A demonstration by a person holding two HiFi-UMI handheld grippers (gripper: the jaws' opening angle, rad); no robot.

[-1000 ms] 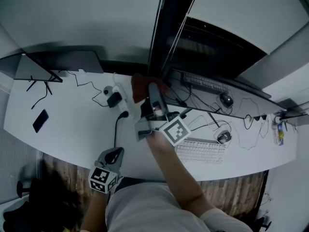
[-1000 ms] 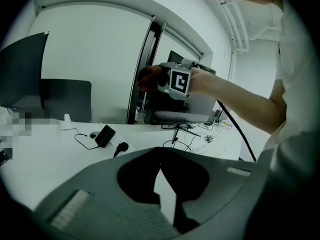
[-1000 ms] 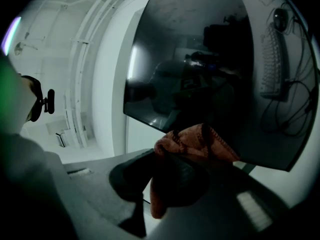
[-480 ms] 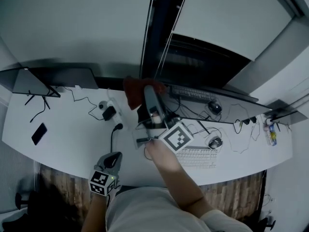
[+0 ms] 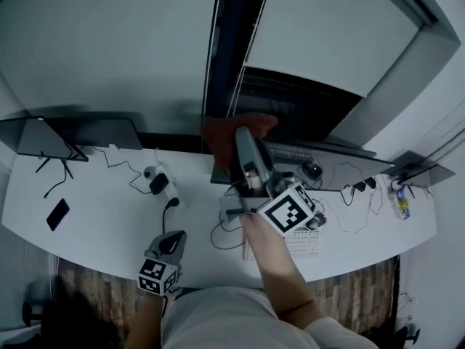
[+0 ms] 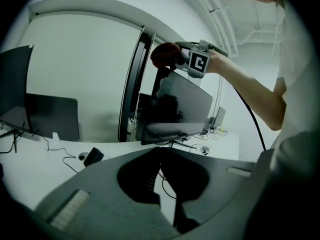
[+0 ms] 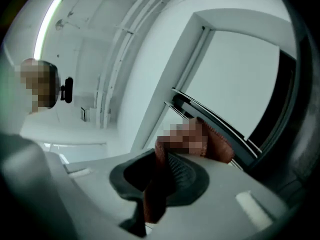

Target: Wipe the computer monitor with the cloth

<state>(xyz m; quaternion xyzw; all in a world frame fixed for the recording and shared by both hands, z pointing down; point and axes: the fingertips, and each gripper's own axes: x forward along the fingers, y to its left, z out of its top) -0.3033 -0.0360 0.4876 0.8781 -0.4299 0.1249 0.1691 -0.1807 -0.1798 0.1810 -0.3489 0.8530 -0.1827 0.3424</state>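
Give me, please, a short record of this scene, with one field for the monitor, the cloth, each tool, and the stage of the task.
monitor: dark, upright on the white desk
cloth: reddish, bunched at the monitor's top corner
right tool: shut on the cloth, raised to the monitor
left tool: shut, empty, low by the desk's near edge
task stage: cloth at the screen's upper edge
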